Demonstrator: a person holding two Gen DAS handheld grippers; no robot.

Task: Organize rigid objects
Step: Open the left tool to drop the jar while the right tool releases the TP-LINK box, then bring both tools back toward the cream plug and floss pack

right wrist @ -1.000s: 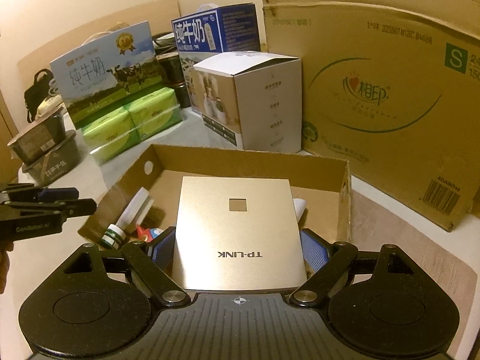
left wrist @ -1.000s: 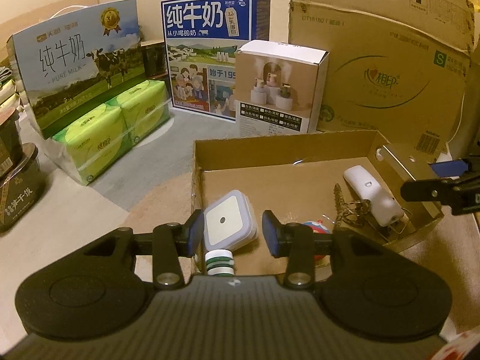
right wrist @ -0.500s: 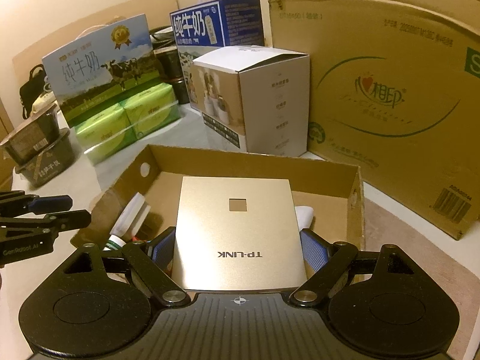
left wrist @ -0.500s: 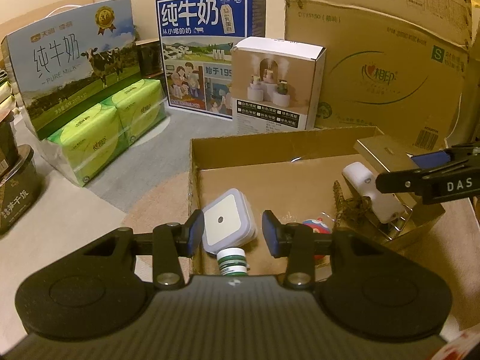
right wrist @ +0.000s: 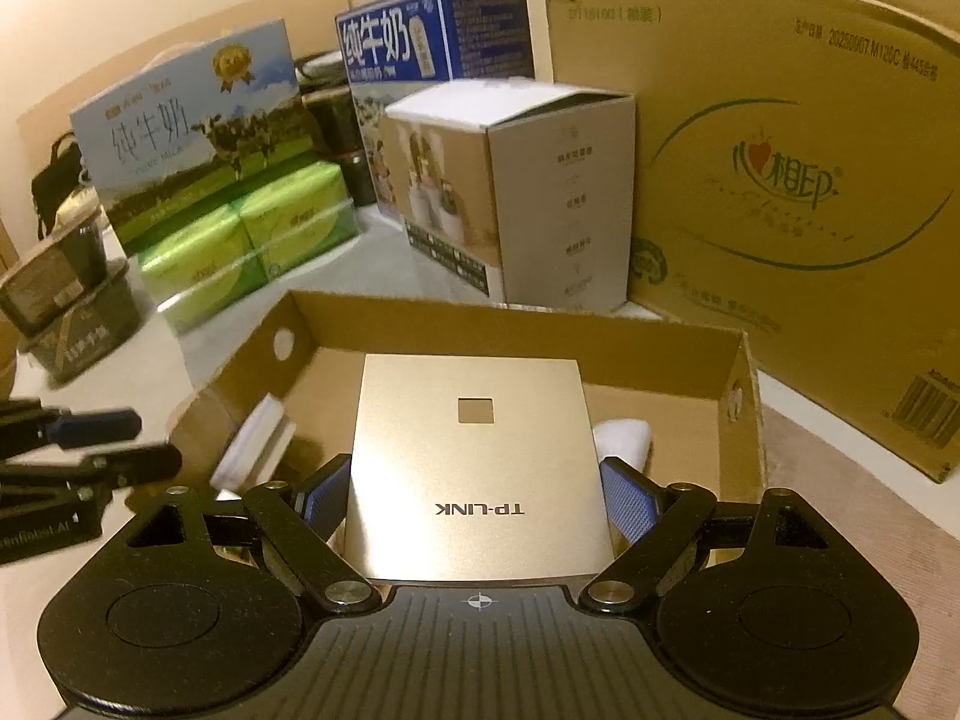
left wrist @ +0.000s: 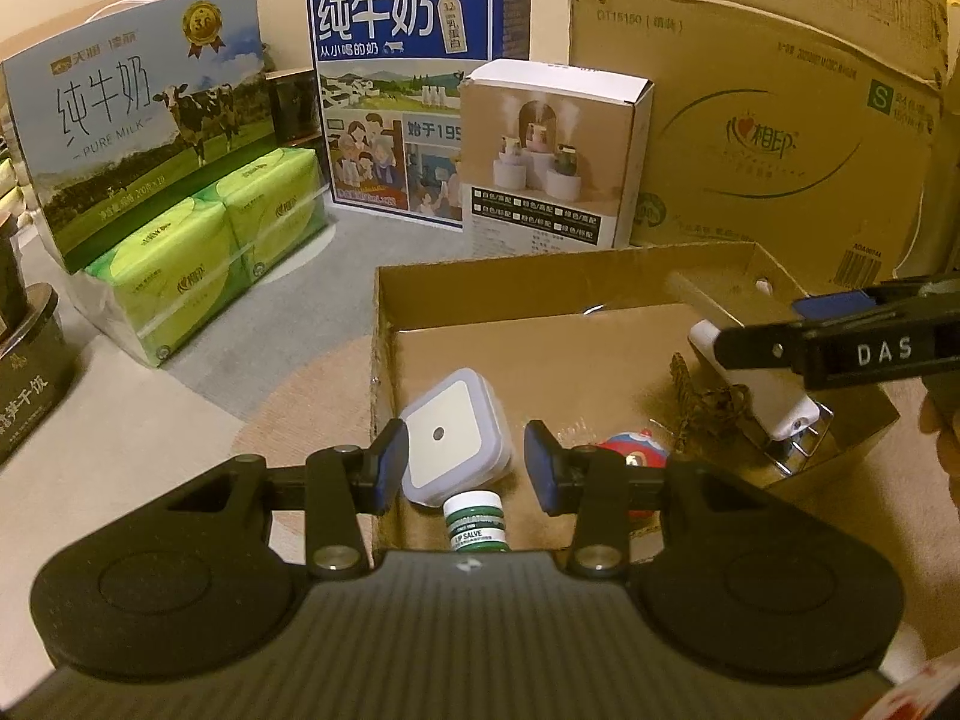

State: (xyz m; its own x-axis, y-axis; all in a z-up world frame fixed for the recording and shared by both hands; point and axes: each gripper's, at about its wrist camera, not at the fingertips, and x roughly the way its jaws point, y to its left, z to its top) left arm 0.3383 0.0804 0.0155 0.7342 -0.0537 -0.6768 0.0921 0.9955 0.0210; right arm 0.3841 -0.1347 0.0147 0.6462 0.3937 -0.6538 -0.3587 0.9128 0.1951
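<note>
Starting at nine o'clock in our left view, we see milk cartons and green tissue packs [left wrist: 204,276] standing outside the tray; whether they belong to the job we cannot tell. Our left gripper [left wrist: 467,465] hovers at the near-left corner of the cardboard tray [left wrist: 540,276], jaws spread wide and holding nothing. Between its tips, lower down, lies the square white night light [left wrist: 453,435], and at six o'clock from it the lip salve tube [left wrist: 474,519]. Toward three o'clock sit a small red toy [left wrist: 636,447], a tangle of dark chain [left wrist: 708,402] and a white device [left wrist: 756,396], all inside the tray.

At the right, our right gripper [right wrist: 477,495] clamps the gold TP-LINK box [right wrist: 474,456] by its two side edges, carrying it over the tray's right half, above the white device. It is not yet set down.

We judge the sorting well along: several small things are in the tray, and the gold box needs lowering and releasing.
</note>
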